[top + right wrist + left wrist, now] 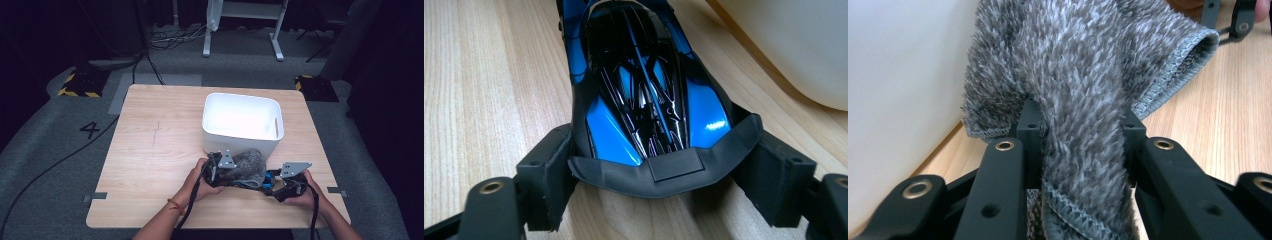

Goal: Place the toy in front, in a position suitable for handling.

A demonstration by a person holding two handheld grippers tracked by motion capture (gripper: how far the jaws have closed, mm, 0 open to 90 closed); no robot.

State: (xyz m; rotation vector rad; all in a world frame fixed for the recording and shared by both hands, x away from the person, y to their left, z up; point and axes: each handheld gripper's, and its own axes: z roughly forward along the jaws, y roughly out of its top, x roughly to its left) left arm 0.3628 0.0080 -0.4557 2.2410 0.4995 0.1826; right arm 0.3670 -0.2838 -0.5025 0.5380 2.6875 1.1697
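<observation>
A grey fluffy cloth (251, 162) lies bunched on the wooden table (160, 150), just in front of the white bin (240, 142). My left gripper (236, 173) is shut on it. In the left gripper view a fold of the cloth (1083, 60) is pinched between the black jaws of that gripper (1078, 120). To the right, my right gripper (274, 182) is shut on a blue and black toy car (271, 175). The right gripper view shows the car (644, 90) lying on the wood, with that gripper's (659, 165) pads against its sides at the black rear wing.
The white bin (794, 45) looks empty and stands close behind both grippers; its wall (898, 100) rises just left of the cloth. Bare wood spreads over the table's left half. Cables and a white stand (245, 20) are on the floor beyond.
</observation>
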